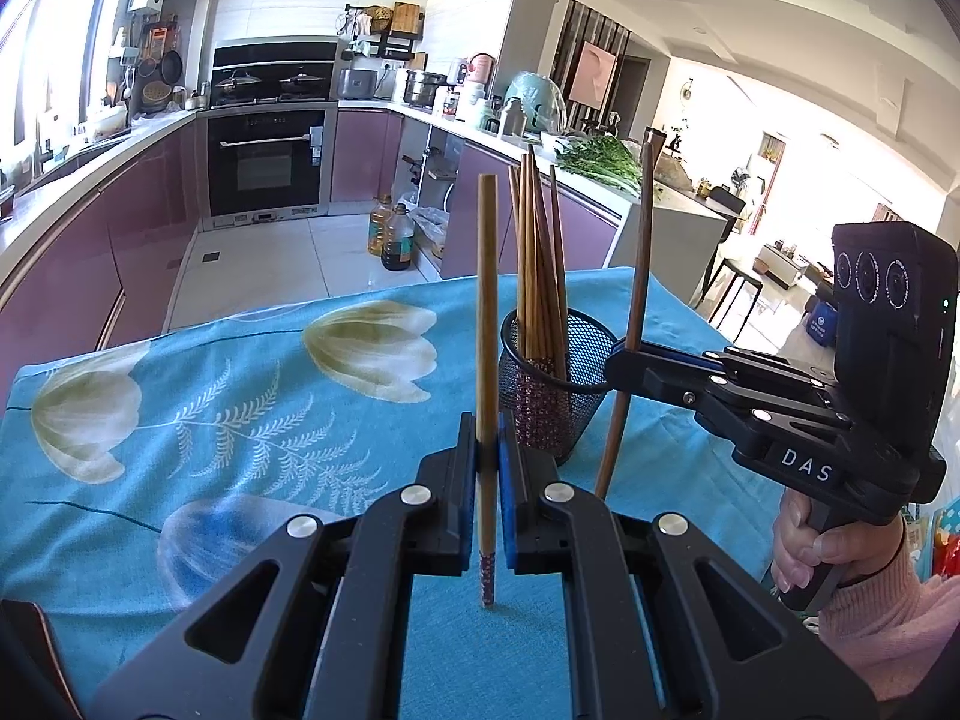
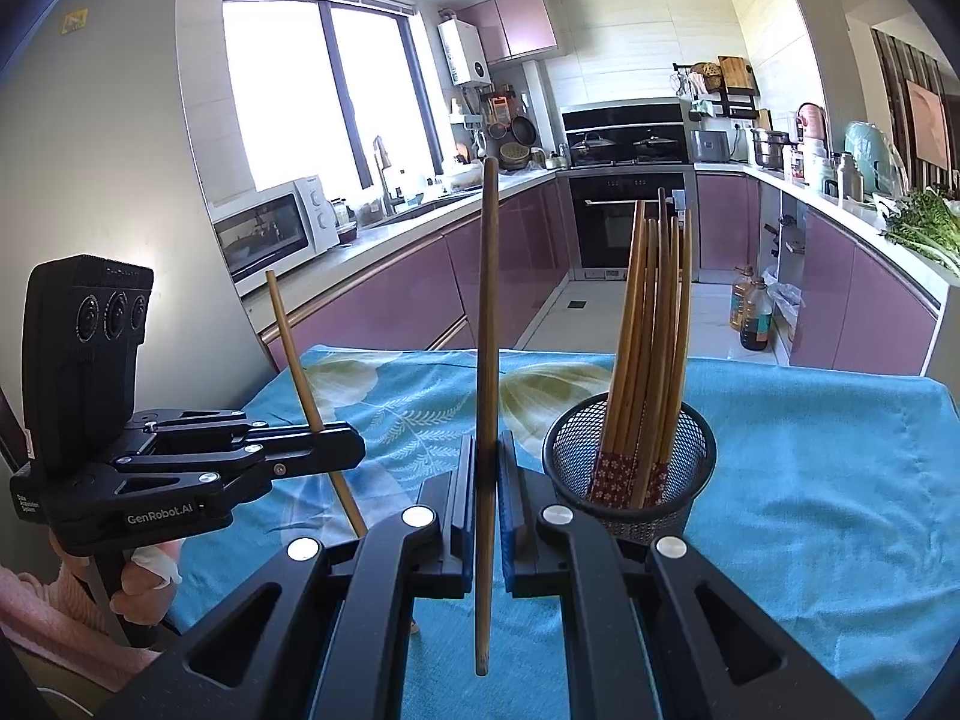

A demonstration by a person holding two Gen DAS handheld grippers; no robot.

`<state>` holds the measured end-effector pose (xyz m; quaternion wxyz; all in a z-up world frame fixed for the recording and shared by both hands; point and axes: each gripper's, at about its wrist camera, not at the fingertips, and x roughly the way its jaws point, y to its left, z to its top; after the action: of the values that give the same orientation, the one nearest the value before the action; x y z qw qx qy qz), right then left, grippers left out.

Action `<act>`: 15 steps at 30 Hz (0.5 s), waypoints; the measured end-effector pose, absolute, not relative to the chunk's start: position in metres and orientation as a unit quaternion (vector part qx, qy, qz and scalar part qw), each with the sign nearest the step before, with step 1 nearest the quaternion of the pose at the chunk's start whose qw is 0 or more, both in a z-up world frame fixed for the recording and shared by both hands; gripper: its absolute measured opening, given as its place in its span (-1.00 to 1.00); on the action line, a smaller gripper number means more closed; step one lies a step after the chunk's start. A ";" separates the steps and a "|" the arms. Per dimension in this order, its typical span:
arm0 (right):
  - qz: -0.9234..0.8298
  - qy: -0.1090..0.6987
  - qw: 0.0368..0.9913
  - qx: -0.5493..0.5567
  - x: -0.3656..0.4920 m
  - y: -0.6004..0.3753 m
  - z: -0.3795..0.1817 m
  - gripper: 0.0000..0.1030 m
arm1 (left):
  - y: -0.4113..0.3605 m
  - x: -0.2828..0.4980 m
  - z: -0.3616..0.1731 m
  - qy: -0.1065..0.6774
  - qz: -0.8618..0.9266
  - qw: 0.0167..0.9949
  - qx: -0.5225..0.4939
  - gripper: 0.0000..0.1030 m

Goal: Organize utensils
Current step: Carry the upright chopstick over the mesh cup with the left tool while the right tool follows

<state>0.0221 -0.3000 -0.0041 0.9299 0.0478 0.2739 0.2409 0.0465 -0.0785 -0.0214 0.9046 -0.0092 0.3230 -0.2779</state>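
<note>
Kitchen worktop (image 1: pixel 180 396) under blue floral cloth; each hand-held gripper, left (image 1: pixel 487 468) and right (image 2: pixel 487 480), is clamped on one upright chopstick (image 1: pixel 487 300) (image 2: pixel 489 330) beside the chopstick-filled mesh holder (image 2: pixel 630 480).

Chopsticks (image 2: pixel 645 360) stand in holder (image 2: pixel 630 468) on tablecloth (image 2: pixel 810 480).

A bright kitchen has mauve cabinets (image 2: pixel 384 300), a black oven (image 1: pixel 264 162), a big window (image 2: pixel 312 90) and a pale tiled floor (image 1: pixel 264 252).

Left claw (image 1: pixel 487 468) and right claw (image 2: pixel 487 498) both clamped tight, angled downward, side by side.
</note>
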 end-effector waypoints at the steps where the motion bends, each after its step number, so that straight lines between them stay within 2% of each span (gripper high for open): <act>1: 0.241 0.273 0.930 0.048 0.022 -0.300 -0.004 -0.89 | -0.079 0.046 -0.021 0.323 -0.278 0.905 -0.009 -0.86; 15: 0.236 0.263 0.934 0.047 0.023 -0.304 0.002 -0.89 | -0.080 0.045 -0.015 0.320 -0.281 0.905 -0.006 -0.86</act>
<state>0.0226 -0.3039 0.0025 0.9343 0.0474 0.2633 0.2357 0.0449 -0.0797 -0.0153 0.9048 -0.0059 0.3203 -0.2806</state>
